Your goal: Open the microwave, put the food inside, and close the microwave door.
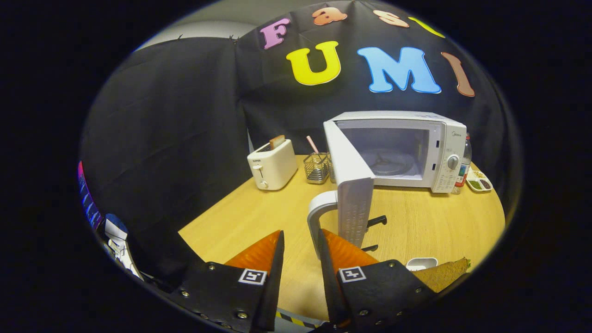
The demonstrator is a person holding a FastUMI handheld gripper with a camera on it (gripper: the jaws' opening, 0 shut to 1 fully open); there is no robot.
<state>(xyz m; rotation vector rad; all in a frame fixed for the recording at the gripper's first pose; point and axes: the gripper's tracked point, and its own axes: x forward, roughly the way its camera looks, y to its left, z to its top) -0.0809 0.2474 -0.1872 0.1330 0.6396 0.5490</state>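
- White microwave (407, 148): stands far right on the wooden tabletop (259, 212); cavity bare, glass turntable visible inside.
- Microwave door (351, 185): swung wide toward the near side, its curved white handle (317, 217) just ahead of the right finger's tip.
- Gripper (300, 245): orange fingers (259, 252) parted, nothing between them; whether the right finger touches the handle cannot be told.
- Food (444, 273): a flat brownish piece, seemingly on a white dish (421, 263), at the near right of the tabletop, just right of the right finger.
- Step in hand, by judgement: door open, food not yet fetched. Draw clear of the handle, swing right, come at the food low with the fingers wide, and close on it gently so it does not crumble or slide off.
- Caution: the open door stands between gripper and cavity; carry the food round its right side.
- Bystanders: white toaster (272, 164) with bread, wire caddy (317, 167), bottle (465, 164) and snack tray (479, 181), all far.
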